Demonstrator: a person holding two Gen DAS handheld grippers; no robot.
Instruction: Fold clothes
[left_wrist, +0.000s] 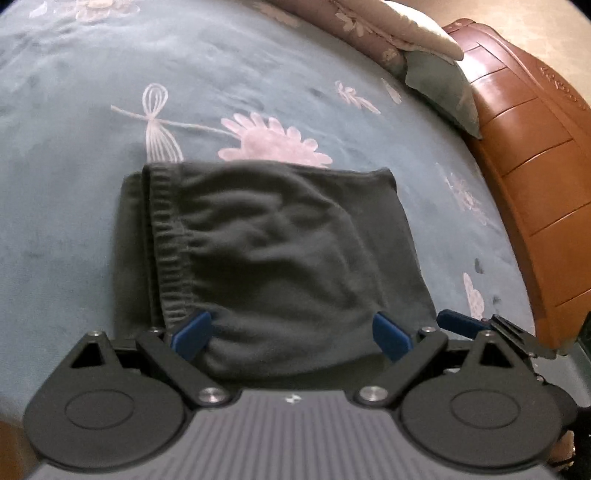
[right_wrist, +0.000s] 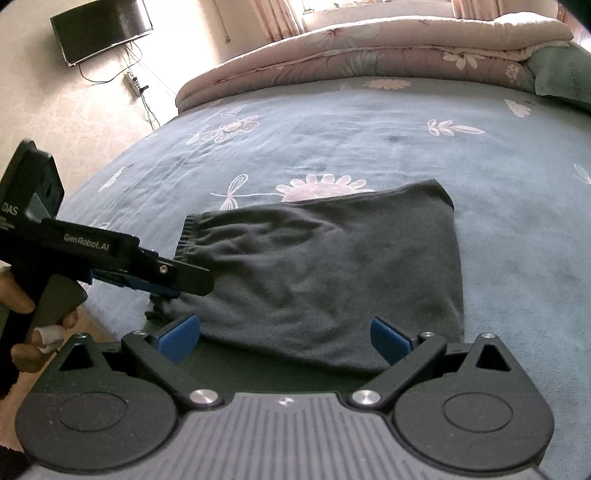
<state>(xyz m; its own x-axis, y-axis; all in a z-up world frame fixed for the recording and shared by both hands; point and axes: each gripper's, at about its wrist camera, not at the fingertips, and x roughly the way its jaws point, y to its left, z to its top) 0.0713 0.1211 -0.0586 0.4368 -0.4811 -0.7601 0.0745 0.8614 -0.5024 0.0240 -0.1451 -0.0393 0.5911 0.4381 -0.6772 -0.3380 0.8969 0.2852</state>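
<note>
Garment: dark grey garment (left_wrist: 269, 254), folded into a rough rectangle, lies flat on the bed (left_wrist: 74, 221), filling the middle of both frames.
Waistband: ribbed band (left_wrist: 168, 243) runs down the left edge in the left wrist view; another layer peeks out beside it.
Left claw: left claw (left_wrist: 291, 332) spread wide, blue fingers (left_wrist: 192, 330) at the garment's near edge, cloth between them, nothing pinched. In the right wrist view it reaches in from the left of the frame, tip (right_wrist: 173, 280) over the garment's left edge.
Right claw: right claw (right_wrist: 284, 338) also spread wide at the near edge, blue pads (right_wrist: 391, 339) apart, gripping nothing.
Hand: a hand (right_wrist: 26, 314) holds the left tool's handle, lower left of the right wrist frame.
Bed: blue cover with pale flowers; folded quilt (right_wrist: 369, 51) across the top of the right wrist frame.
Headboard: wooden headboard (left_wrist: 535, 166), right side of the left wrist frame, pillow (left_wrist: 439, 88) against it.
Wall: a screen (right_wrist: 101, 29) hangs upper left.
</note>
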